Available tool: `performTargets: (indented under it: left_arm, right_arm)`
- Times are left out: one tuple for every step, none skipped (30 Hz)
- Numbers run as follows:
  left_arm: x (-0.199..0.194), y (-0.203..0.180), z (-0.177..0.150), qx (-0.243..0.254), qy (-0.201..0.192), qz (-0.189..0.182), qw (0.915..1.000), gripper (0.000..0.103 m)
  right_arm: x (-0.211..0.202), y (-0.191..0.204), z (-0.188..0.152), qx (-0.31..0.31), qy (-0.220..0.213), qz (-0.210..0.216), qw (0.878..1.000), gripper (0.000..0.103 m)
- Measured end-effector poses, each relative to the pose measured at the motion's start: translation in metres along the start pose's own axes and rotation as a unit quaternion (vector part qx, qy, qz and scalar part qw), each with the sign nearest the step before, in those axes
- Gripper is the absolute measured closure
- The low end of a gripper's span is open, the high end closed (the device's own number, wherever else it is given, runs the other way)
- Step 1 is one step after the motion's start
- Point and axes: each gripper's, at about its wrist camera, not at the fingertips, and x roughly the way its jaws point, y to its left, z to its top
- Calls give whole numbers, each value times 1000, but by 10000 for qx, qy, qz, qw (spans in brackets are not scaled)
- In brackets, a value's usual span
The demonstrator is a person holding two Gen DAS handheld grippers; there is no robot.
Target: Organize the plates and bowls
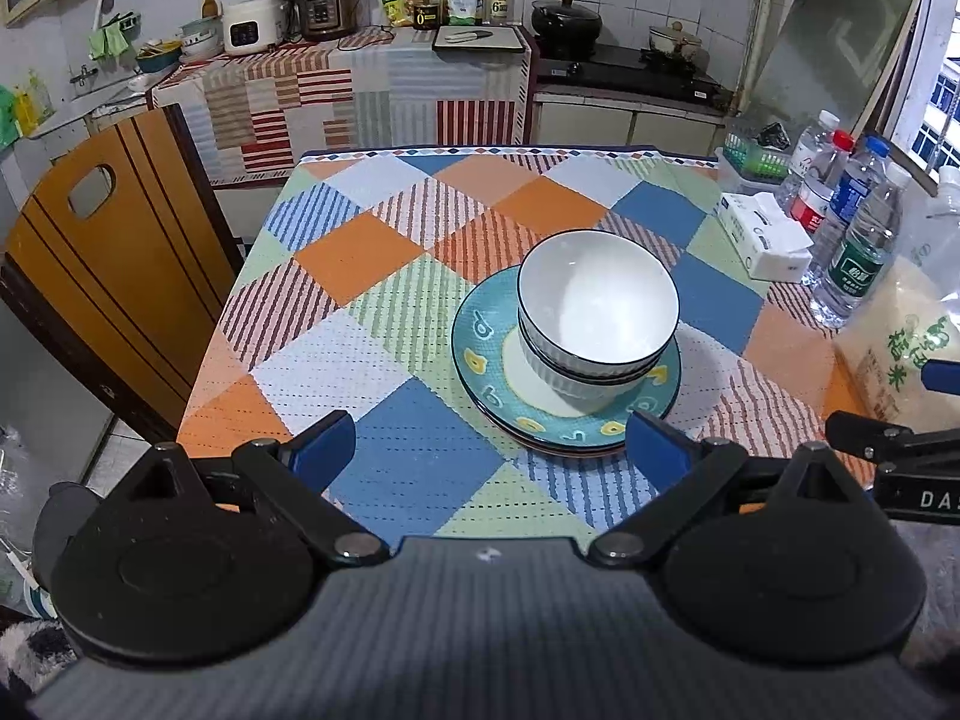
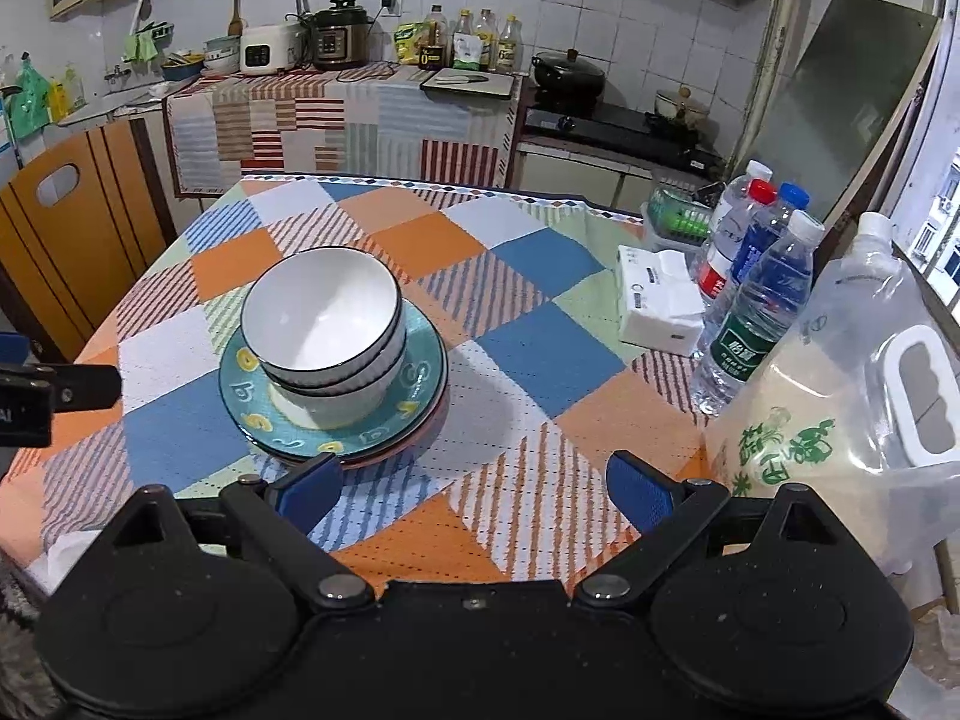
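stack at centre of tabletop (image 1: 384, 252): two white bowls (image 1: 597, 300) with dark rims nested one inside the other, sitting on a teal plate (image 1: 480, 354) with yellow markings, which lies on at least one more plate whose orange-pink edge shows underneath. exact plate count cannot be told from these views. left hand-held gripper (image 1: 489, 450) hangs just in front of the stack, jaws spread wide, nothing between them; its right-side finger overlaps the near plate rim in the view, contact not confirmable. right hand-held gripper (image 2: 474, 486) likewise wide open and empty, near the stack's right front, its left finger close to the plate edge. judgement: the stacking looks essentially done, and the step in hand is either a final tidy or a clean retreat. to do it well: keep both jaws open and clear of the plate rim, back off low and straight so no finger clips the stack; if nudging to centre, push at the bottom plate edge, not the bowls, since the bowls sit slightly off the plate's middle and could slide. containers: top bowl is empty, white inside, glossy. along the right edge stand water bottles (image 2: 756, 312), liquid visible in them, a tissue pack (image 2: 660, 306), a green basket (image 2: 678, 216) whose contents are unclear, and a large handled clear bag (image 2: 840, 396) part-filled with pale grain, likely rice.
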Motion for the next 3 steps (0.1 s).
performTargets:
  left_arm:
    - [0, 0, 0, -7, 14, -7, 10000, 5]
    - [1, 0, 0, 6, 26, -2, 10000, 5]
    - [1, 0, 1, 17, 38, 7, 10000, 5]
  right_arm:
    - [0, -1, 0, 17, 9, 12, 10000, 6]
    - [1, -1, 0, 32, 16, 21, 10000, 6]
    - [1, -1, 0, 31, 24, 22, 10000, 6]
